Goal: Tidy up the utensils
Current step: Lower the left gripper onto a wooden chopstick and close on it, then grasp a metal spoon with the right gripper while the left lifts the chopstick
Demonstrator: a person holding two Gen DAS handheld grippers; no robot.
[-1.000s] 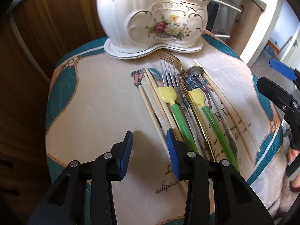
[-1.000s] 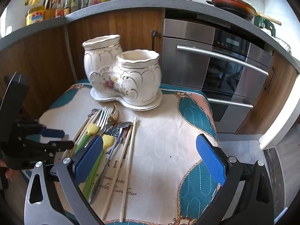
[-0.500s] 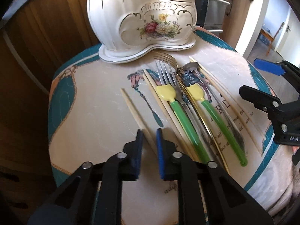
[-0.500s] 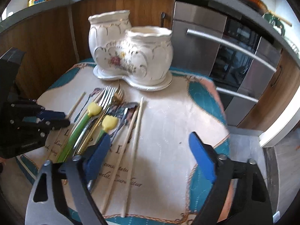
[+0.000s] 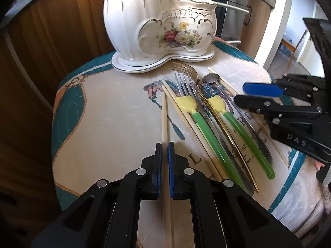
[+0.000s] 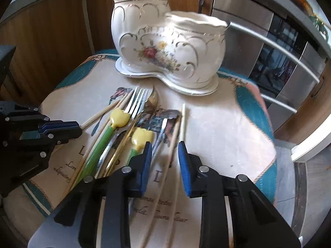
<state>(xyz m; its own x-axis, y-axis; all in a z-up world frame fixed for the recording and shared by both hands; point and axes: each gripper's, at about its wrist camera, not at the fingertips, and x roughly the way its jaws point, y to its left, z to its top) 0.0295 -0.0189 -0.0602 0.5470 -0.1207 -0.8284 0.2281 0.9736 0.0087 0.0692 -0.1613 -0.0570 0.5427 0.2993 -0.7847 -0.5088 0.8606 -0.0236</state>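
chopstick (image 5: 164, 122) pinched in left claw (image 5: 164, 150); right claw (image 6: 164, 146) parted.

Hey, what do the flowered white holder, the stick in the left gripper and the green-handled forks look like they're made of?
Holder: likely glazed ceramic, glossy white with gilt trim and painted flowers.
Chopstick in the left gripper: probably bamboo or wood, pale and matte, though light plastic can't be ruled out.
Forks: shiny metal tines, with handles that look like translucent green and opaque yellow plastic.
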